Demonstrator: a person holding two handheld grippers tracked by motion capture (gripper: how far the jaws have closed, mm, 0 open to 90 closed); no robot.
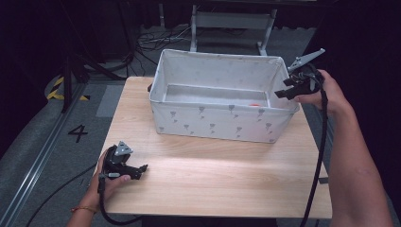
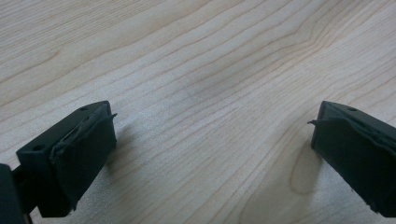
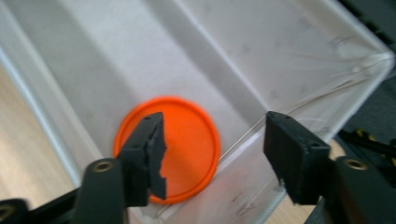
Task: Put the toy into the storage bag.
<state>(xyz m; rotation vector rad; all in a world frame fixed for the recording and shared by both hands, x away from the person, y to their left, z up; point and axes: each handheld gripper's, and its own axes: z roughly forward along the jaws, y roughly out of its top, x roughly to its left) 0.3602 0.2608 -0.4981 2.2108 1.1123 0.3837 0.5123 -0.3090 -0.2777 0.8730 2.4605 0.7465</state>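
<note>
**A:** What is laid out here, biggest thing first?

**B:** A pale wooden table (image 1: 213,175) takes up most of the high view. Toward twelve o'clock on it stands a white fabric box (image 1: 222,120) with small grey prints and an open top. An orange disc (image 3: 182,140) lies flat on the box floor, in the corner near three o'clock, close to the walls.

**A:** And the grippers?

**B:** The right gripper (image 1: 289,90) hangs over the box rim at three o'clock. Its jaws stand partly apart with nothing between them; the disc lies below them, free. The left gripper (image 1: 137,171) rests low over bare wood at eight o'clock, jaws wide and empty.

**A:** What could go wrong from here?

**B:** As I judge it, the soft box is the main risk. The right gripper sits just above the rim, and its trailing cable (image 1: 320,142) runs near the corner; a careless pull away could snag the fabric and drag or tip the box. The disc itself looks settled, though a jolt to the box might slide it.
</note>
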